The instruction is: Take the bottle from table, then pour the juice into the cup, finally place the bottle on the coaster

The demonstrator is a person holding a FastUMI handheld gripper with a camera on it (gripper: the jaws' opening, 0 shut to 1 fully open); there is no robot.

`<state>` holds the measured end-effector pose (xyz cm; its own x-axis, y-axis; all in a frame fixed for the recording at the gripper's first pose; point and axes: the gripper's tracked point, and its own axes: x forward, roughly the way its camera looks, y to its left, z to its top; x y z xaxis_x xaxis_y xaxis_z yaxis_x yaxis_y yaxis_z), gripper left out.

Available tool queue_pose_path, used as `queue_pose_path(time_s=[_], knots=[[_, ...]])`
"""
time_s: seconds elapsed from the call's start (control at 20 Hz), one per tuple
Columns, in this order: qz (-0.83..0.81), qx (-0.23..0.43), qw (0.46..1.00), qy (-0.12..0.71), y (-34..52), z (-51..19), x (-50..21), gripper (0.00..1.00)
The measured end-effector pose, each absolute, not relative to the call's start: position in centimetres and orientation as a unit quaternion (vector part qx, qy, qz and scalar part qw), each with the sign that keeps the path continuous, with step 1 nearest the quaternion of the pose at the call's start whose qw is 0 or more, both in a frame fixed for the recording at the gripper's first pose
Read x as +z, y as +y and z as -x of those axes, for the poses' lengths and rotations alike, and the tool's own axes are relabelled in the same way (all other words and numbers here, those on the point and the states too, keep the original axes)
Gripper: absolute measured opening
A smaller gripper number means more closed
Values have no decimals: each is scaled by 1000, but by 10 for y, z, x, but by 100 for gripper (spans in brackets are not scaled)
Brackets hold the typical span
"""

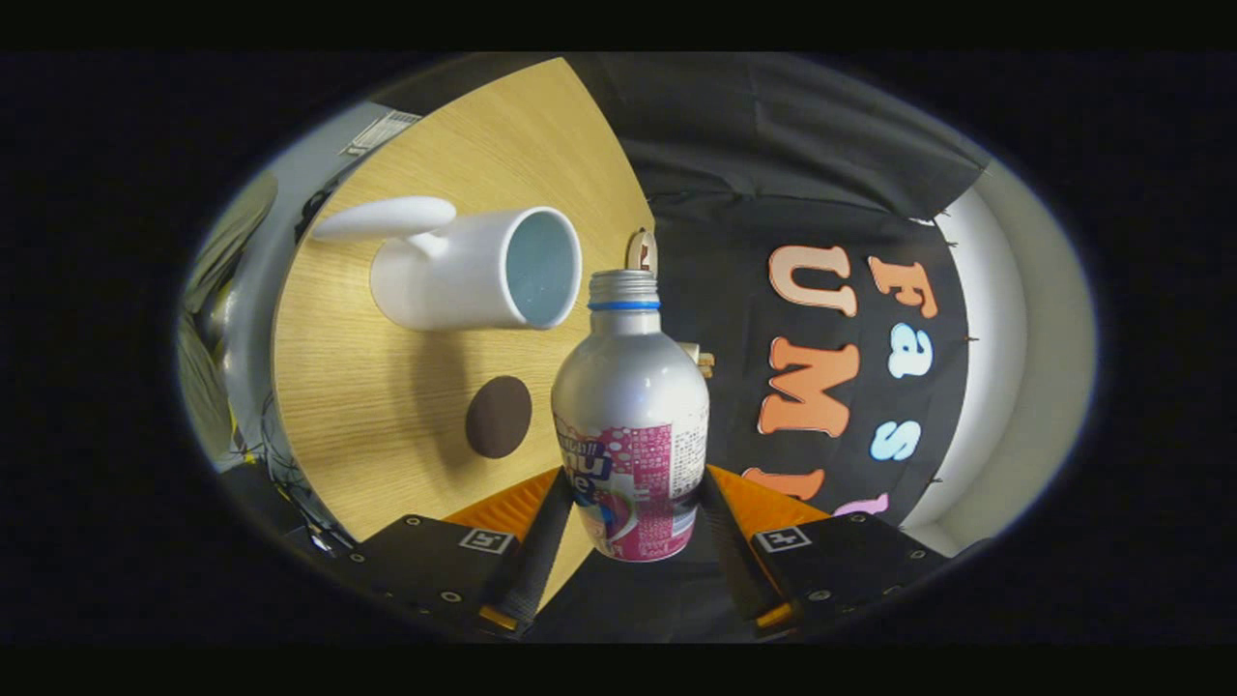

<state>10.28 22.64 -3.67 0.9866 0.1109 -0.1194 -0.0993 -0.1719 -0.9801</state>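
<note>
A silver bottle (630, 406) with a pink label and an open threaded neck sits between my fingers, and my gripper (633, 527) is shut on its lower body. The whole view is rolled, so the wooden table (387, 406) stands nearly on edge. A white cup (478, 266) with a handle rests on the table just beyond the bottle's neck, its mouth facing the bottle. The bottle's opening is close beside the cup's rim. A dark round coaster (498, 416) lies on the table beside the bottle's shoulder, nearer to me than the cup.
The booth's black cloth wall (773, 193) rises behind the table's far edge. A small wooden object (642, 249) peeks out past the bottle's neck at that edge. Cables and grey gear (242, 387) lie off the table's side.
</note>
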Motion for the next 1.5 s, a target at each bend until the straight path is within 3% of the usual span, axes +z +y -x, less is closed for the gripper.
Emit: queue_pose_path(time_s=[0.45, 1.5], knots=[[794, 77, 602, 2, 231, -103, -33, 75], [822, 76, 564, 16, 231, -106, -25, 75]])
